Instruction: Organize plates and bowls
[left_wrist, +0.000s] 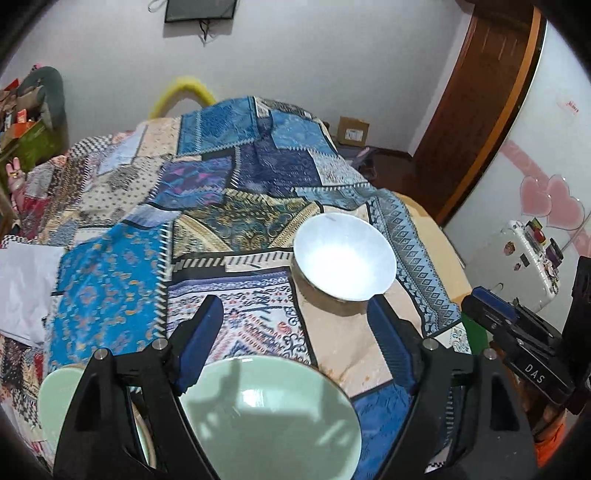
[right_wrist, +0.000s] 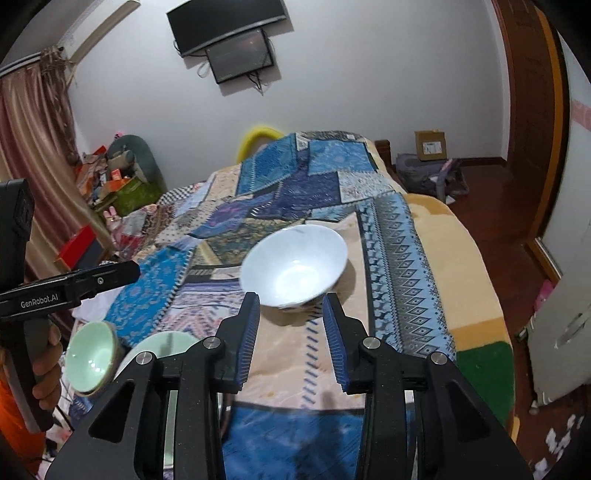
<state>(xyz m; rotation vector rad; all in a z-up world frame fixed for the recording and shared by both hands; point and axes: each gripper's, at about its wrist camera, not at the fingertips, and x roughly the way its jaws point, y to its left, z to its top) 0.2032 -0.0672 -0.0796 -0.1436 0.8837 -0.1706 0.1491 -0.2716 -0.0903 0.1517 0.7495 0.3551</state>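
Left of the left gripper sits a small green bowl, empty. Beneath its spread, empty jaws lies a large green bowl, also empty. Ahead of the right gripper, jaws narrowly parted and holding nothing, rests an empty white bowl, tilted on the soft patchwork bedspread; a nudge could roll it.
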